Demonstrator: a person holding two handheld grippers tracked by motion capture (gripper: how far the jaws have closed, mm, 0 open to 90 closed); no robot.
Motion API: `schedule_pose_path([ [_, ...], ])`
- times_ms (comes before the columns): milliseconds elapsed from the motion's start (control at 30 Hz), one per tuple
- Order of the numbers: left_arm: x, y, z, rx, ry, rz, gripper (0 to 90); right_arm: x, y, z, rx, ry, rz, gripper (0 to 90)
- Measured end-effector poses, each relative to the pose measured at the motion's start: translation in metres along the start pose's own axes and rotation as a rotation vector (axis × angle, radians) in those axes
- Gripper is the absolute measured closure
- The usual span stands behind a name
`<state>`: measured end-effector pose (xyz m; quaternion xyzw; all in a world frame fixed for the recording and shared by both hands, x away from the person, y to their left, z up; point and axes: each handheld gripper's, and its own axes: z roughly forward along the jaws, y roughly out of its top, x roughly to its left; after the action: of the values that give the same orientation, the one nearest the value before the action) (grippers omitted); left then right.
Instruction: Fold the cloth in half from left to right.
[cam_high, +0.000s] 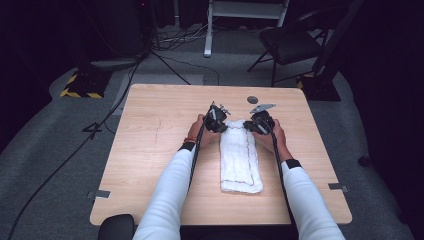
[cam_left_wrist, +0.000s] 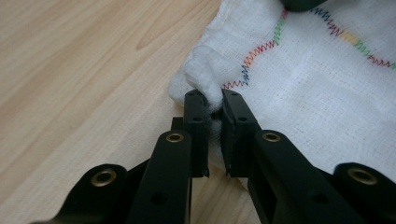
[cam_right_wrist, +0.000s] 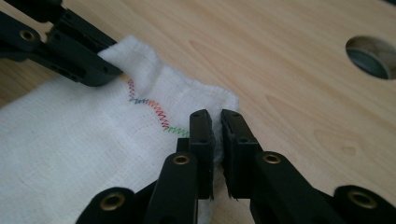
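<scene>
Left claw (cam_left_wrist: 215, 99) and right claw (cam_right_wrist: 214, 119) each pinch the unlabelled white cloth (cam_high: 241, 157).

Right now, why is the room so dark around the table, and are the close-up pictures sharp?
High view: light falls on the table, the room behind stays dark. Left gripper view: the towel stitching is sharp, the left claw base blurs. Right gripper view: the right claw tips are sharp, the hole soft.

A folded white cloth with multicoloured zigzag stitching (cam_high: 240, 157) is lying lengthwise on the light wooden table (cam_high: 150, 150), right of centre, its far end pointing toward the round hole (cam_high: 252, 99) by the far edge.
</scene>
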<state>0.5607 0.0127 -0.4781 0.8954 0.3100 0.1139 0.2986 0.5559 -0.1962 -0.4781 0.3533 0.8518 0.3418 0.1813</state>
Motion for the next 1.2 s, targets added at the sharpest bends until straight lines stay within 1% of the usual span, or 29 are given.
schedule_pose_path([
  [33, 0.001, 0.002, -0.003, -0.006, 0.016, 0.011, 82.0, 0.0, 0.002, -0.002, -0.017, -0.002, -0.002, 83.8],
  [100, 0.002, 0.006, -0.009, -0.021, 0.032, 0.01, 82.2, 0.0, 0.006, -0.005, -0.033, -0.009, -0.009, 83.8],
  [167, 0.003, 0.01, -0.016, -0.035, 0.058, 0.023, 82.4, 0.0, 0.011, -0.01, -0.059, -0.02, -0.005, 83.9],
  [233, 0.003, 0.014, -0.022, -0.061, 0.071, 0.017, 82.5, 0.0, 0.015, -0.014, -0.079, -0.031, -0.012, 84.0],
  [267, 0.005, 0.015, -0.025, -0.064, 0.083, 0.029, 82.5, 0.001, 0.018, -0.018, -0.095, -0.038, -0.012, 84.0],
  [300, 0.005, 0.016, -0.028, -0.071, 0.09, 0.031, 82.5, 0.001, 0.02, -0.02, -0.104, -0.039, -0.016, 84.0],
  [367, 0.007, 0.017, -0.033, -0.089, 0.088, 0.026, 82.6, 0.003, 0.023, -0.024, -0.121, -0.046, -0.031, 84.1],
  [400, 0.009, 0.017, -0.036, -0.102, 0.088, 0.015, 82.6, 0.004, 0.025, -0.027, -0.135, -0.048, -0.039, 84.2],
  [433, 0.01, 0.017, -0.038, -0.105, 0.08, 0.009, 82.5, 0.004, 0.027, -0.03, -0.145, -0.046, -0.04, 84.2],
  [500, 0.01, 0.014, -0.042, -0.117, 0.074, 0.019, 82.5, 0.006, 0.028, -0.032, -0.149, -0.036, -0.043, 84.2],
  [567, 0.009, 0.01, -0.047, -0.134, 0.048, 0.033, 82.5, 0.009, 0.028, -0.036, -0.157, -0.028, -0.059, 84.3],
  [600, 0.009, 0.008, -0.05, -0.137, 0.036, 0.038, 82.5, 0.01, 0.028, -0.039, -0.161, -0.021, -0.056, 84.3],
  [700, 0.005, 0.003, -0.06, -0.177, 0.001, 0.046, 82.4, 0.013, 0.026, -0.047, -0.177, 0.004, -0.067, 84.4],
  [733, 0.003, 0.001, -0.063, -0.18, -0.006, 0.061, 82.4, 0.014, 0.024, -0.05, -0.178, 0.009, -0.075, 84.4],
  [767, 0.0, -0.001, -0.066, -0.182, -0.009, 0.079, 82.5, 0.016, 0.023, -0.054, -0.18, 0.018, -0.084, 84.5],
  [800, -0.002, -0.003, -0.068, -0.191, -0.017, 0.084, 82.4, 0.018, 0.02, -0.058, -0.184, 0.03, -0.094, 84.5],
  [833, -0.006, -0.005, -0.072, -0.195, -0.031, 0.102, 82.5, 0.019, 0.019, -0.061, -0.186, 0.039, -0.1, 84.5],
  [867, -0.01, -0.007, -0.075, -0.195, -0.032, 0.122, 82.4, 0.022, 0.016, -0.066, -0.187, 0.051, -0.114, 84.5],
  [933, -0.016, -0.011, -0.081, -0.206, -0.044, 0.148, 82.5, 0.026, 0.013, -0.074, -0.197, 0.079, -0.128, 84.5],
  [1000, -0.026, -0.017, -0.086, -0.217, -0.062, 0.188, 82.5, 0.032, 0.008, -0.082, -0.191, 0.087, -0.149, 84.6],
  [1067, -0.036, -0.023, -0.09, -0.21, -0.071, 0.227, 82.5, 0.039, 0.0, -0.091, -0.198, 0.117, -0.165, 84.6],
  [1133, -0.045, -0.032, -0.093, -0.216, -0.098, 0.239, 82.4, 0.045, -0.007, -0.099, -0.199, 0.137, -0.189, 84.6],
  [1200, -0.052, -0.042, -0.094, -0.221, -0.128, 0.25, 82.4, 0.05, -0.016, -0.107, -0.208, 0.168, -0.192, 84.6],
])
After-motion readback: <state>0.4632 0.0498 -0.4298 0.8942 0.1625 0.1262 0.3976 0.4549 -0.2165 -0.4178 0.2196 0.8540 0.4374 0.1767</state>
